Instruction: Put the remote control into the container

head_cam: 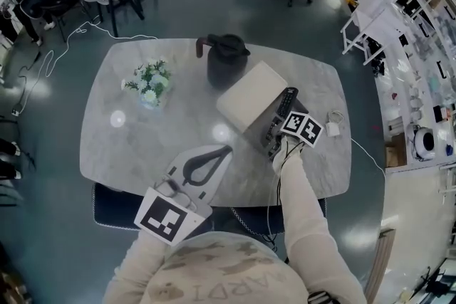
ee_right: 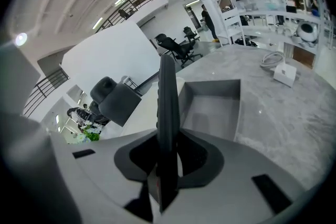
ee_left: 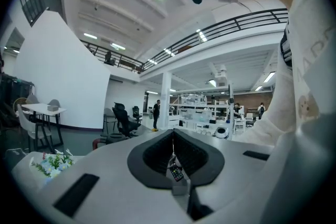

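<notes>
The black remote control stands on edge between the jaws of my right gripper, which is shut on it. In the right gripper view the remote sticks out ahead of the right gripper, just above the near left corner of the open grey container. From the head view the container lies on the table's right half, with a pale lid beside it. My left gripper rests shut and empty near the table's front edge.
A black kettle stands behind the container and a small bunch of flowers to the left. A white charger with its cable lies to the right, by the marble table's edge. Office chairs and shelves surround the table.
</notes>
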The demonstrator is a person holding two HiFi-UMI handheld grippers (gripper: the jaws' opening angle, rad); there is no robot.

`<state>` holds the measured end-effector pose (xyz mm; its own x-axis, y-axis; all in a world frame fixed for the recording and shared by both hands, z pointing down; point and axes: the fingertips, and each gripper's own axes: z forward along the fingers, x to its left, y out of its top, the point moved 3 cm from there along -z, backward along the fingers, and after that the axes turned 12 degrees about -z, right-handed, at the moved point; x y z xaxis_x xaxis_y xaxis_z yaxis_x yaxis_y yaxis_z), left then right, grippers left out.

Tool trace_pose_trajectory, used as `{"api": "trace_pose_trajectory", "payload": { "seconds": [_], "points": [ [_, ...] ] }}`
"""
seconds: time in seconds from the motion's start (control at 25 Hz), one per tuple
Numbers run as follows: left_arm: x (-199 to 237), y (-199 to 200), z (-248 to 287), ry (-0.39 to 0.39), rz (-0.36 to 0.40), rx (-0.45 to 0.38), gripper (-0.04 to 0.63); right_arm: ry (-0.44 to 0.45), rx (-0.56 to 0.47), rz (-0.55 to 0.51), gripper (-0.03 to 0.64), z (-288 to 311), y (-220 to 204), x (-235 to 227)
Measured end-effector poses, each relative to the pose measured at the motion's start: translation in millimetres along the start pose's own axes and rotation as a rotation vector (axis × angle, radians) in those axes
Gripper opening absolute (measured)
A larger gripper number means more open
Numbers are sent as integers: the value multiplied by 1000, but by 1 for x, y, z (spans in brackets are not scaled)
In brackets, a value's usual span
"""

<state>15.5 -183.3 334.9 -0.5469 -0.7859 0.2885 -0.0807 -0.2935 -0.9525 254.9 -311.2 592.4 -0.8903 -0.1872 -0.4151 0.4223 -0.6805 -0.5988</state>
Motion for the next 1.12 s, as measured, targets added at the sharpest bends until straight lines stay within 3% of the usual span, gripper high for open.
{"api": "trace_pose_trajectory", "payload": {
  "seconds": [0.4, 0.64, 1.12],
  "points": [
    [17, -3, 5, 33, -20, 17, 12, -41, 151, 60, 91, 23, -13, -18],
    [23, -7, 8, 37, -22, 23, 12, 24, 238, 248, 91, 38, -7, -17],
    [38, -11, 4, 89, -37, 40, 12, -56, 329, 248, 89, 59, -12, -26]
  ]
}}
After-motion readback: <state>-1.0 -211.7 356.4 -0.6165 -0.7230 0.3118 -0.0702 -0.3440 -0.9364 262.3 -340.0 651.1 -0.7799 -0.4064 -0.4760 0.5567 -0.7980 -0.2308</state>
